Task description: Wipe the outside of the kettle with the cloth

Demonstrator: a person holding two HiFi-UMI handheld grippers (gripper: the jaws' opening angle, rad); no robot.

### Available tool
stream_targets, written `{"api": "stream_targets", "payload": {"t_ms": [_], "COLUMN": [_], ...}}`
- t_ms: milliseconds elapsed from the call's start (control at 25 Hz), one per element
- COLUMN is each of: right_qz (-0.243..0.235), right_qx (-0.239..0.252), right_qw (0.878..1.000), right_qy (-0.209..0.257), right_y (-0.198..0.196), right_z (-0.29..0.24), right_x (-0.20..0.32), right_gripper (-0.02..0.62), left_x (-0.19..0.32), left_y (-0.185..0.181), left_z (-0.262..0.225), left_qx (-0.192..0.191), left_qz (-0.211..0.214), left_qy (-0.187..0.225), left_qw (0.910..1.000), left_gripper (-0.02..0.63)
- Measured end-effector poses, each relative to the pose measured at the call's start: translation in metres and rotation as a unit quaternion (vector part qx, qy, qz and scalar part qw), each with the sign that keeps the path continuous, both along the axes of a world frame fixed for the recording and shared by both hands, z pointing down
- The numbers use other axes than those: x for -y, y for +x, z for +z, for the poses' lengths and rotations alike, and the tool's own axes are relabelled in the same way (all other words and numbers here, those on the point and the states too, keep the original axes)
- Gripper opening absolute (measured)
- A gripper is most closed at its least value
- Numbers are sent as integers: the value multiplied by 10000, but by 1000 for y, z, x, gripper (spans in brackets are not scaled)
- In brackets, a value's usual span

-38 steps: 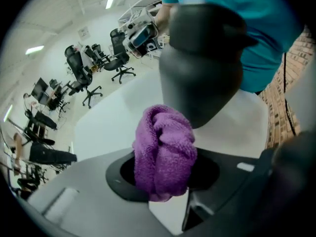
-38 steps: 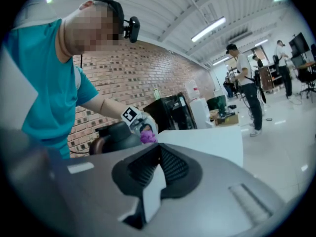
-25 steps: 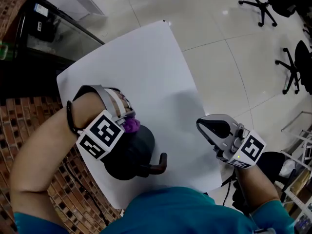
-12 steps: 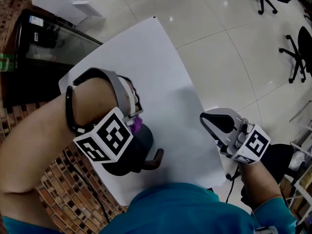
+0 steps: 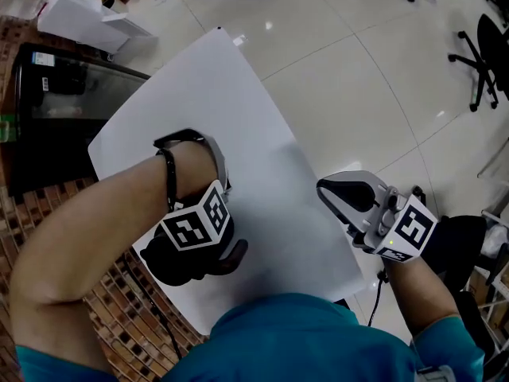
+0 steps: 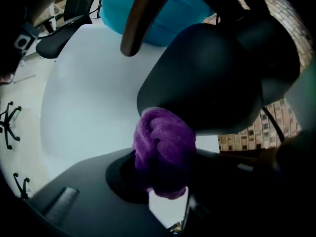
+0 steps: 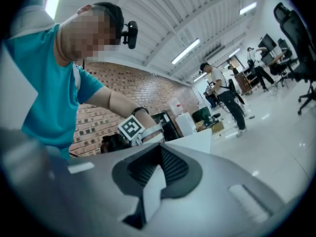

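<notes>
A black kettle [image 5: 171, 265] stands on the white table [image 5: 215, 110] near its front edge, mostly hidden under my left arm. Its brown handle [image 5: 237, 253] pokes out to the right. My left gripper [image 5: 211, 251] is over the kettle and points back toward the person. In the left gripper view that gripper [image 6: 163, 157] is shut on a bunched purple cloth [image 6: 165, 144], which presses against the kettle's [image 6: 212, 78] dark side below the curved handle [image 6: 136, 19]. My right gripper [image 5: 350, 197] hovers at the table's right edge, shut and holding nothing, well apart from the kettle.
A black glass-fronted cabinet [image 5: 64, 110] stands beyond the table's left side, with a white box [image 5: 87, 14] behind it. Office chairs [image 5: 485, 54] stand on the tiled floor at far right. Brick surface [image 5: 119, 293] borders the table's near left. Distant people [image 7: 224, 90] stand in the room.
My left gripper has slid toward the person across the kettle with the cloth, which the head view no longer shows. The right gripper has stayed about where it was.
</notes>
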State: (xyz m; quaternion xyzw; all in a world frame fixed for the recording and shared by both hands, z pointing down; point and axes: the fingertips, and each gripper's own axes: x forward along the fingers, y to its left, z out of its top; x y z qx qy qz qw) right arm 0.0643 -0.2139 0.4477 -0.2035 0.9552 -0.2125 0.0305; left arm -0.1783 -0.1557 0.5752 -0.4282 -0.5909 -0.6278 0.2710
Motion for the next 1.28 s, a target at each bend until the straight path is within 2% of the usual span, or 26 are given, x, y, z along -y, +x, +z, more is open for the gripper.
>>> {"api": "stream_targets", "payload": {"t_ms": [80, 120, 160, 200, 240, 320, 360, 400, 440, 600, 640, 720, 800, 920, 1000, 1080, 1160, 1200, 1280], "right_qz": [61, 102, 149, 197, 244, 319, 345, 361, 370, 371, 377, 392, 389, 357, 357, 367, 385, 397, 425], "right_qx": [40, 76, 125, 185, 246, 334, 359, 379, 399, 452, 452, 452, 447, 425, 424, 437, 442, 441, 453], "right_qw": [10000, 9999, 9998, 9996, 9992, 9986, 9983, 9981, 9980, 9977, 9976, 9975, 9974, 9973, 9972, 9971, 9971, 9971, 9971], "right_qy": [-29, -49, -82, -128, -181, -272, -301, -319, -330, -351, -354, -366, -407, -478, -496, -498, -491, -481, -450], "right_y": [7, 10, 13, 16, 19, 26, 29, 30, 31, 32, 33, 33, 32, 31, 32, 33, 33, 34, 36], "right_z": [-1, -2, -3, -3, -4, -4, -4, -4, -4, -2, -2, -2, -1, 1, 1, 1, 0, -1, -5], "right_x": [0, 0, 0, 0, 1, 2, 2, 1, 0, -6, -7, -8, -9, -12, -14, -14, -14, -14, -13], "right_gripper": [5, 5, 5, 5, 4, 5, 5, 5, 5, 5, 5, 5, 5, 5, 3, 5, 5, 5, 5], "left_x": [0, 2, 5, 10, 17, 28, 27, 21, 13, -13, -18, -22, -23, -23, -20, -16, -14, -15, -21], "left_y": [3, 7, 15, 25, 35, 54, 60, 62, 61, 73, 78, 81, 79, 75, 72, 68, 66, 67, 75], "left_z": [7, 6, 0, -9, -20, -40, -46, -50, -51, -57, -57, -49, -39, -27, -16, -3, 5, 3, -15], "left_qx": [63, 78, 81, 85, 130, 411, 611, 817, 983, 1292, 1390, 1625, 1949, 2542, 2806, 2877, 2792, 2718, 2592], "left_qz": [-451, -954, -1656, -2497, -3384, -4892, -5382, -5669, -5798, -6024, -6061, -6061, -6016, -5962, -5934, -5909, -5841, -5780, -5653], "left_qy": [-15, -58, -137, -235, -323, -452, -577, -727, -855, -1387, -1489, -1459, -1320, -1122, -887, -607, -452, -478, -787], "left_qw": [9990, 9954, 9861, 9680, 9404, 8700, 8386, 8165, 8043, 7754, 7689, 7648, 7633, 7532, 7492, 7513, 7608, 7680, 7791], "left_gripper": [166, 166, 166, 166, 166, 167, 167, 167, 167, 167, 167, 167, 167, 166, 166, 166, 166, 166, 165]}}
